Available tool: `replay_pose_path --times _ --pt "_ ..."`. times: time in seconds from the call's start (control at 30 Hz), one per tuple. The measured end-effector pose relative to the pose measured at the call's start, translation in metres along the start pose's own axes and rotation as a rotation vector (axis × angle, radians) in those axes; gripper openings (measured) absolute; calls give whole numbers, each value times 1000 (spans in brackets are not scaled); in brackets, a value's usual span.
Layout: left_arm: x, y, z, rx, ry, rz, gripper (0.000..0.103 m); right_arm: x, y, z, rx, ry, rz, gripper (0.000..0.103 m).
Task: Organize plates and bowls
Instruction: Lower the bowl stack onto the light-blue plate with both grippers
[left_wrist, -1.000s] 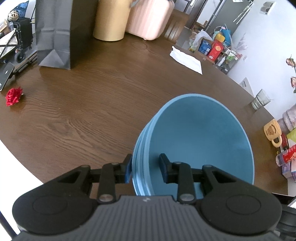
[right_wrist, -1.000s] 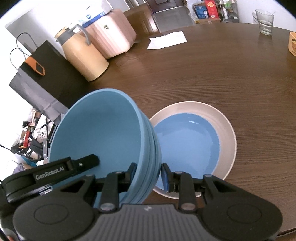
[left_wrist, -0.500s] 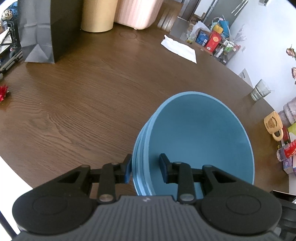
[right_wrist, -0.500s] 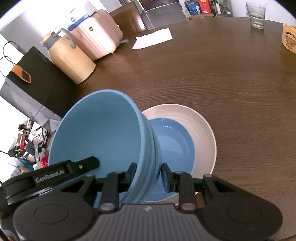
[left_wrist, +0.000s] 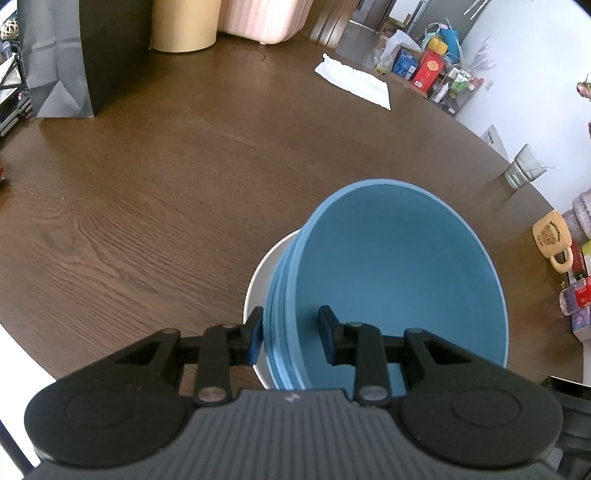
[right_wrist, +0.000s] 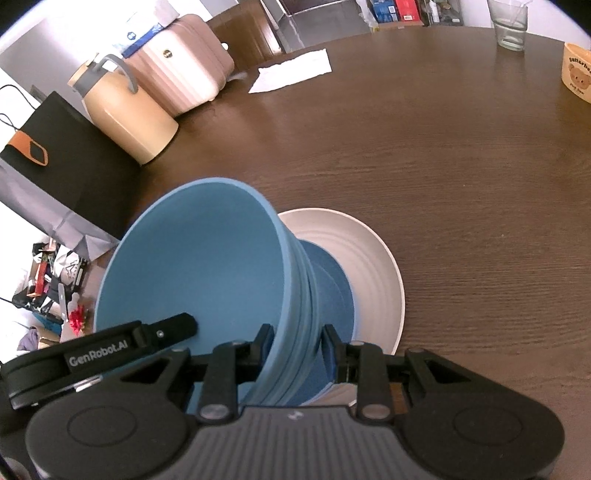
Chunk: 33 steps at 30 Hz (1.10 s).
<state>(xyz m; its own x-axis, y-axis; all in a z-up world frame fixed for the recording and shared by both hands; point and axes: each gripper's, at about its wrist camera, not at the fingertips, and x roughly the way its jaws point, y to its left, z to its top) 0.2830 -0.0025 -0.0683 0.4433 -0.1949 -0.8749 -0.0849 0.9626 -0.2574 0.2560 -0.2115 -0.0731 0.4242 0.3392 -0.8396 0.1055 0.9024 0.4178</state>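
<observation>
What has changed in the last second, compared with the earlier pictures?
The stack of blue bowls, gripped on opposite rims by the left gripper and right gripper, moved over the plate and lower toward it. Both grips stayed shut; the plate and table items did not move.

Daylit room, white wall (left_wrist: 524, 74), round dark wooden table (left_wrist: 184, 177).

nested blue bowls (right_wrist: 195, 266) tilted over cream plate (right_wrist: 369, 258), blue centre
</observation>
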Motion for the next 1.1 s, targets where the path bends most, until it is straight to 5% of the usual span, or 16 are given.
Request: replay_pose_path --times 0.73,1.1 --pt "17 -1 0 5 30 -15 31 9 -11 3 -12 0 -13 28" --pt "12 1 0 25 18 -46 38 -1 -15 3 -16 -9 22 38"
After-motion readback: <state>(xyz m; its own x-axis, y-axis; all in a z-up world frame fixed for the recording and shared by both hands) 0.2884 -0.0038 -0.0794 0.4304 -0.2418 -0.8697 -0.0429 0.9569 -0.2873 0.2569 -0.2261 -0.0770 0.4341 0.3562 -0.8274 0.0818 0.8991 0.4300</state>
